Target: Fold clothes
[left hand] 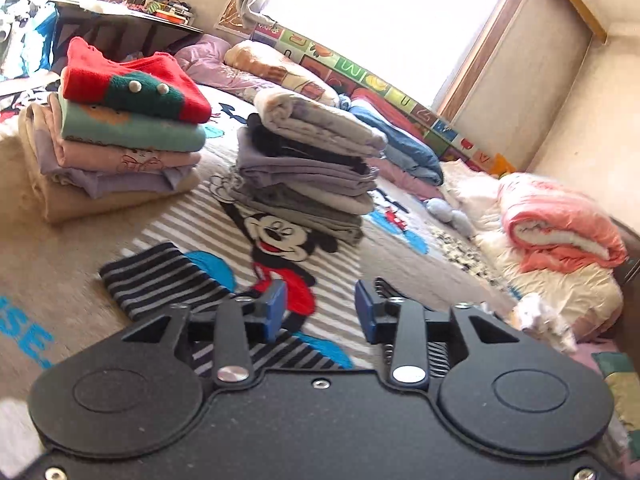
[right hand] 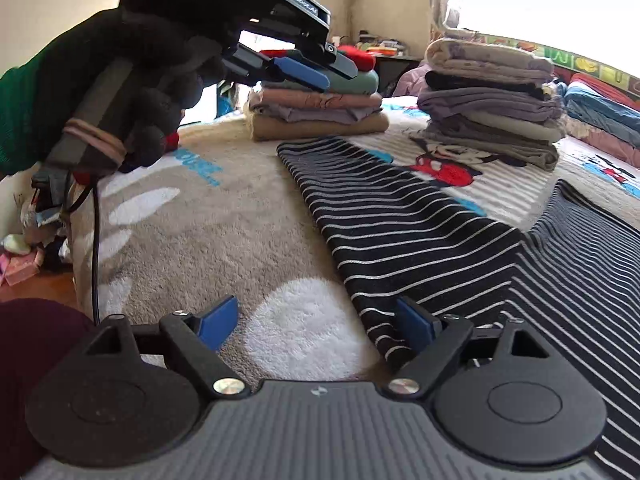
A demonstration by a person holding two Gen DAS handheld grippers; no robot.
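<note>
Landmark: the Mickey Mouse print (left hand: 280,240) on the bed cover (right hand: 208,240).

Striped garment (right hand: 400,216), black with thin white lines, lies flat on the cover just in front of the Mickey print; one sleeve-like strip runs from beside the print back toward the right wrist camera, the wider body spreads to the right of it. In the left wrist view a folded end of it (left hand: 160,284) sits left of and below the print.

Left gripper (left hand: 320,310): blue pads apart, moderate gap, nothing between them; it hovers above the cover just short of the print. From the right wrist view it (right hand: 304,68) is held up in the air by a black-gloved hand (right hand: 132,80), clear of the cloth.

Right gripper (right hand: 316,320): wide open, holding nothing. Its right pad (right hand: 414,326) rests at the near edge of the striped garment; the left pad (right hand: 218,320) is over bare cover.

Behind the print: grey-toned folded stack (left hand: 312,168) directly beyond it, coloured stack topped by a red sweater (left hand: 132,84) to the left.
</note>
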